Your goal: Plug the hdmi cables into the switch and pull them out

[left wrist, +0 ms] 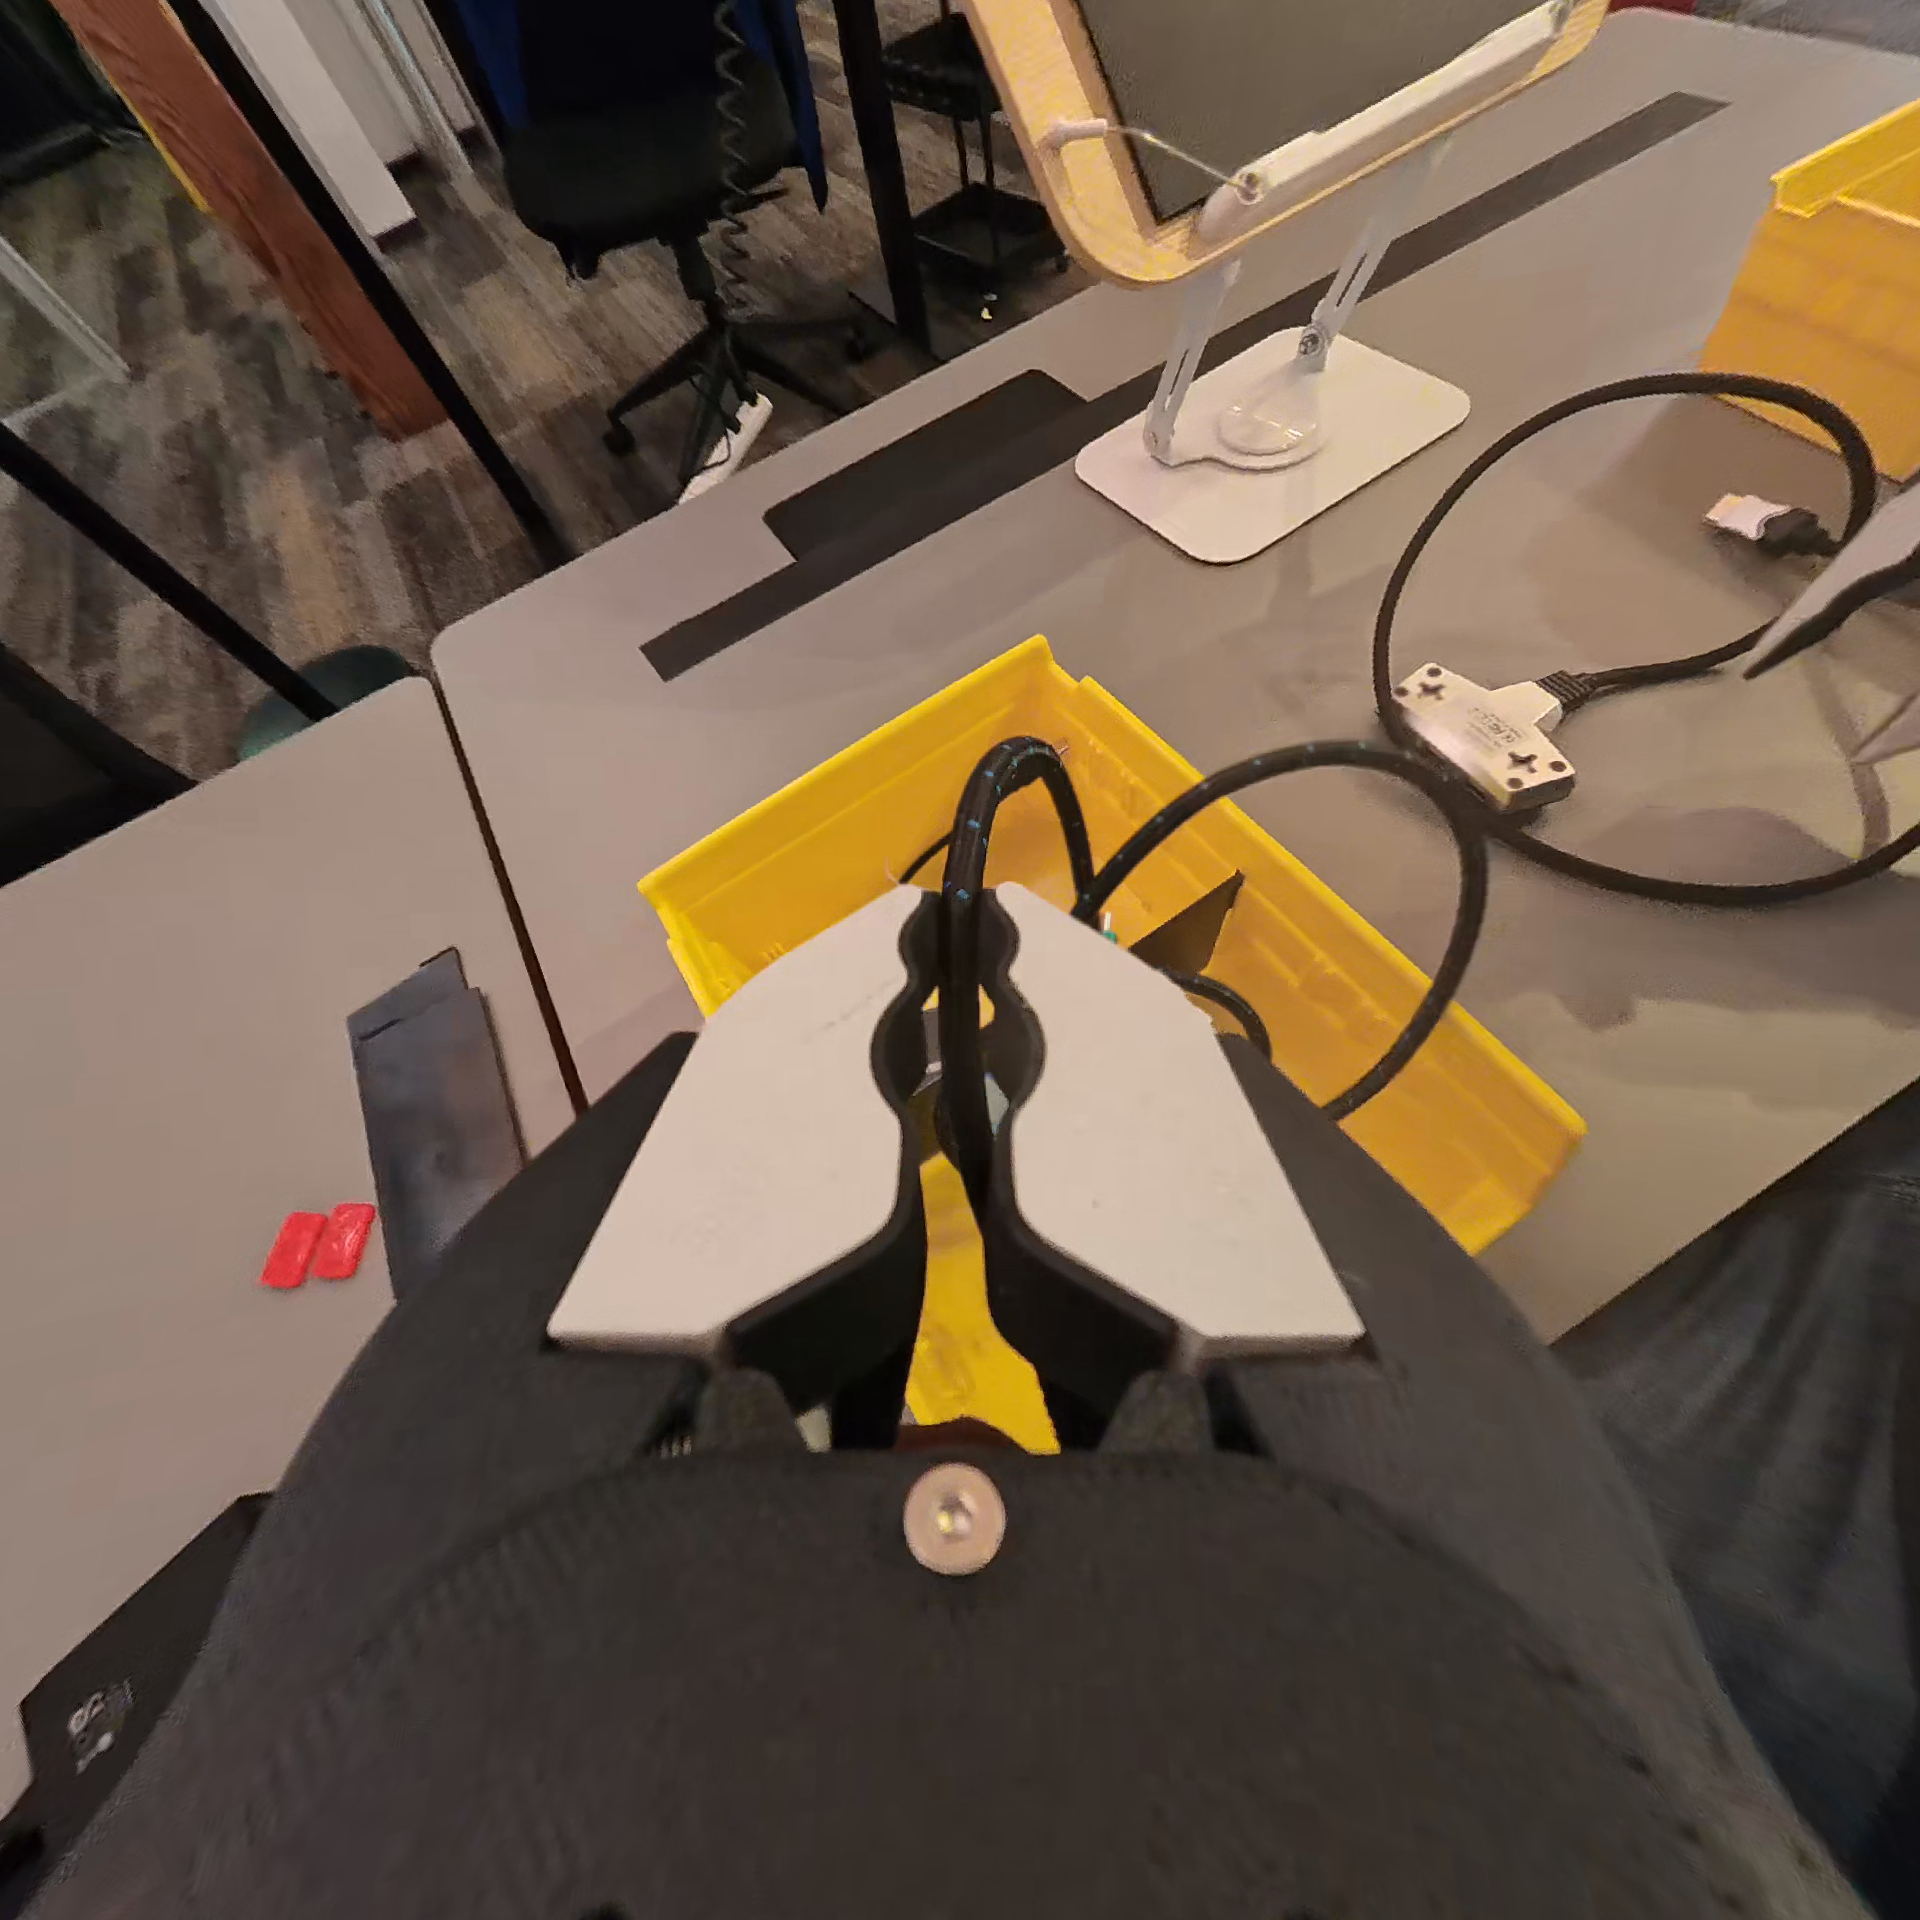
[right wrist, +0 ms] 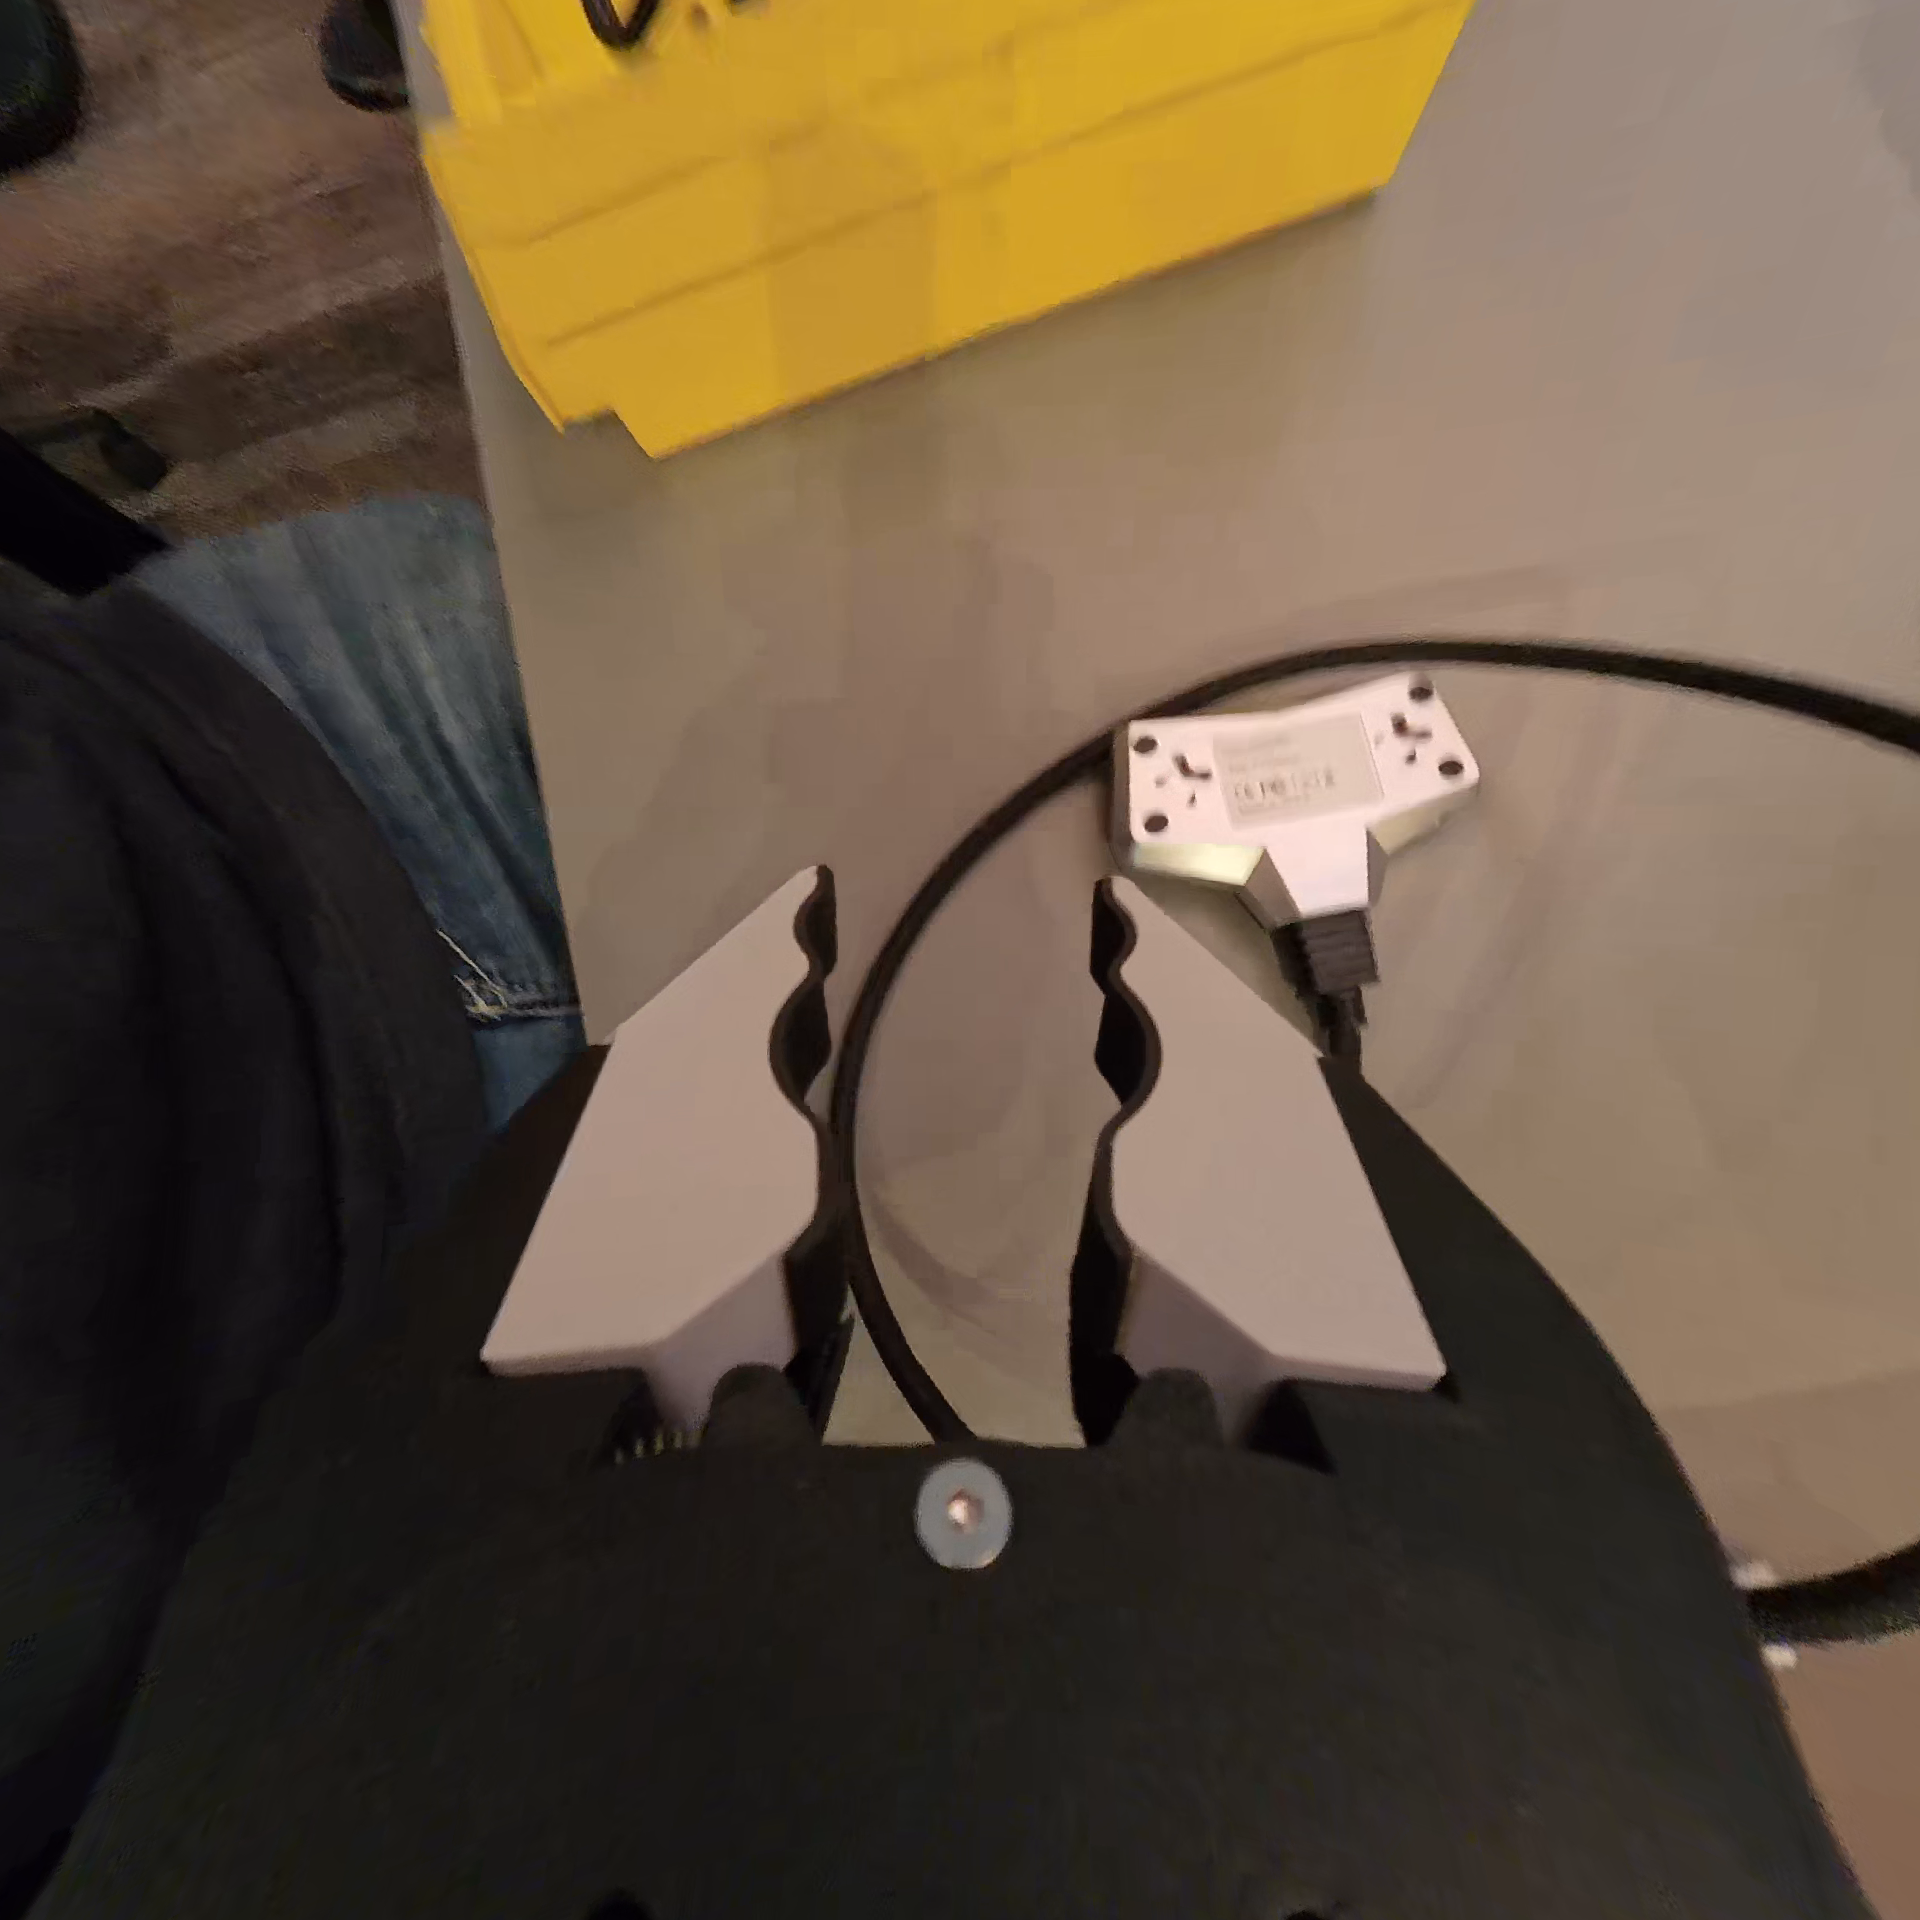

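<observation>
My left gripper (left wrist: 958,902) is shut on a black HDMI cable with blue flecks (left wrist: 971,821) and holds it over a yellow bin (left wrist: 831,831). The cable loops out of the bin toward the silver switch (left wrist: 1486,743), which lies on the grey table to the right. Another black cable ends in a loose plug (left wrist: 1766,520) beyond the switch. My right gripper (right wrist: 961,883) is open and empty just above the table, close to the switch (right wrist: 1294,779). A black cable (right wrist: 894,987) lies on the table under the gap between its fingers. Its fingers (left wrist: 1839,603) also show at the right edge of the left wrist view.
A second yellow bin (left wrist: 1829,301) stands at the back right. A tilted wood-framed panel on a white stand (left wrist: 1278,457) stands behind the switch. Two red pieces (left wrist: 317,1242) lie on the left table. A person's legs (right wrist: 416,707) are at the table's edge. The tips of one gripper are about 35 centimetres away from the tips of the other. Measured from the fingertips, the silver switch (left wrist: 1486,743) is 9 centimetres or so from the right gripper and 35 centimetres from the left. Seen from the right wrist view (right wrist: 1248,751) as well.
</observation>
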`<state>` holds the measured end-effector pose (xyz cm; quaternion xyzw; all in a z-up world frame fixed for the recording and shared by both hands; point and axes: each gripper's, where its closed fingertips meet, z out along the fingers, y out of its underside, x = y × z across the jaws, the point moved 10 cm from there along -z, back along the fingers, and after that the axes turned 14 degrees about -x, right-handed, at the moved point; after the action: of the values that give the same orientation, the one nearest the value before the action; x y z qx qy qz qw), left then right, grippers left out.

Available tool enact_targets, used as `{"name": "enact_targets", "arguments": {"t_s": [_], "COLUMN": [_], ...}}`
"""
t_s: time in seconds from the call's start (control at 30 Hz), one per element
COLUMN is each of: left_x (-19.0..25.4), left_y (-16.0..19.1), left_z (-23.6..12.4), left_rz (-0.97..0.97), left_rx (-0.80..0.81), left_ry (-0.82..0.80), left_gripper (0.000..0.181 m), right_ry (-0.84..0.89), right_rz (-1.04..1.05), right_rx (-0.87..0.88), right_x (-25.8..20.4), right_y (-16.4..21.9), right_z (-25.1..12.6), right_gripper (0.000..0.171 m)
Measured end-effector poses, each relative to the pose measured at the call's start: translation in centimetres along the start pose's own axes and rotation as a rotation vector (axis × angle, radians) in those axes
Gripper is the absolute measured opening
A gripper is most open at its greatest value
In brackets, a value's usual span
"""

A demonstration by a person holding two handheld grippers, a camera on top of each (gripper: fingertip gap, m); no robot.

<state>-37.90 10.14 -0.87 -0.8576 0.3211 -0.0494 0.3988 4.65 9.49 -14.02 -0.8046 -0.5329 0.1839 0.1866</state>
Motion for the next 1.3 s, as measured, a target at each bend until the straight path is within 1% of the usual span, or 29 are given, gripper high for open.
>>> {"name": "enact_targets", "arguments": {"t_s": [0.1, 0.2, 0.3, 0.33, 0.43, 0.53, 0.6, 0.67, 0.7, 0.73, 0.8, 0.9, 0.93, 1.0, 1.03, 1.07, 1.13, 1.17, 1.23, 1.27, 1.3], "left_x": [0.5, 1.1, 1.5, 1.6, 1.5, 1.3, 1.2, 1.4, 1.4, 1.2, 0.4, -1.0, -1.3, -1.7, -1.9, -1.8, -0.8, -0.2, 1.9, 3.3, 5.0], "left_y": [-0.2, -0.1, 0.2, 0.2, 0.7, 1.2, 1.2, 0.8, 0.6, 0.6, 1.6, 4.3, 4.9, 5.3, 5.3, 4.9, 3.7, 3.0, 1.7, 1.0, 0.6], "left_z": [0.1, 0.5, 0.9, 1.1, 1.6, 2.0, 2.0, 1.1, 0.3, -0.1, 0.7, 3.3, 3.6, 3.3, 3.0, 2.5, 1.4, 0.8, 0.0, -0.1, 0.1], "left_rz": [-0.003, 0.020, 0.026, 0.026, 0.009, 0.009, 0.010, 0.060, 0.067, 0.059, 0.050, 0.023, -0.008, -0.085, -0.096, -0.094, -0.044, -0.015, 0.085, 0.176, 0.283], "left_rx": [-0.003, -0.013, -0.007, -0.008, -0.004, -0.008, 0.022, 0.068, 0.099, 0.098, 0.023, -0.144, -0.176, -0.185, -0.178, -0.157, -0.126, -0.111, -0.072, -0.047, -0.043], "left_ry": [0.011, 0.002, 0.005, 0.005, 0.005, -0.031, -0.052, -0.128, -0.161, -0.182, -0.200, -0.248, -0.228, -0.193, -0.196, -0.225, -0.281, -0.306, -0.296, -0.269, -0.228], "left_gripper": [0.006, 0.007, 0.007, 0.007, 0.006, 0.007, 0.007, 0.007, 0.007, 0.007, 0.007, 0.006, 0.007, 0.007, 0.013, 0.027, 0.042, 0.045, 0.045, 0.043, 0.037], "right_ry": [-0.022, -0.051, -0.157, -0.187, -0.206, -0.196, -0.178, -0.177, -0.174, -0.173, -0.171, -0.166, -0.166, -0.150, -0.146, -0.146, -0.146, -0.146, -0.147, -0.148, -0.150], "right_rz": [-0.044, -0.086, -0.090, -0.084, -0.070, -0.077, -0.073, -0.053, -0.043, -0.034, -0.021, -0.002, 0.004, 0.006, 0.007, 0.010, 0.013, 0.013, 0.013, 0.012, 0.012], "right_rx": [0.063, 0.101, 0.142, 0.131, 0.122, 0.107, 0.095, 0.097, 0.098, 0.097, 0.090, 0.085, 0.089, 0.093, 0.095, 0.099, 0.095, 0.089, 0.085, 0.083, 0.082], "right_x": [-1.2, -2.4, -3.5, -3.6, -3.8, -4.0, -3.9, -3.6, -3.5, -3.3, -3.0, -2.4, -2.2, -2.0, -1.9, -1.9, -1.8, -1.7, -1.7, -1.7, -1.6], "right_y": [-2.7, -6.2, -9.5, -10.2, -11.5, -11.5, -10.9, -10.3, -9.9, -9.5, -8.7, -7.8, -7.6, -7.4, -7.2, -7.1, -7.0, -6.9, -6.7, -6.7, -6.7], "right_z": [-0.5, 0.1, 1.7, 2.5, 4.0, 4.5, 4.6, 4.7, 4.7, 4.7, 4.8, 4.7, 4.6, 4.2, 4.1, 4.1, 4.2, 4.3, 4.4, 4.5, 4.5], "right_gripper": [0.055, 0.066, 0.070, 0.070, 0.069, 0.068, 0.068, 0.068, 0.067, 0.067, 0.066, 0.066, 0.066, 0.065, 0.065, 0.065, 0.065, 0.065, 0.065, 0.065, 0.065]}}
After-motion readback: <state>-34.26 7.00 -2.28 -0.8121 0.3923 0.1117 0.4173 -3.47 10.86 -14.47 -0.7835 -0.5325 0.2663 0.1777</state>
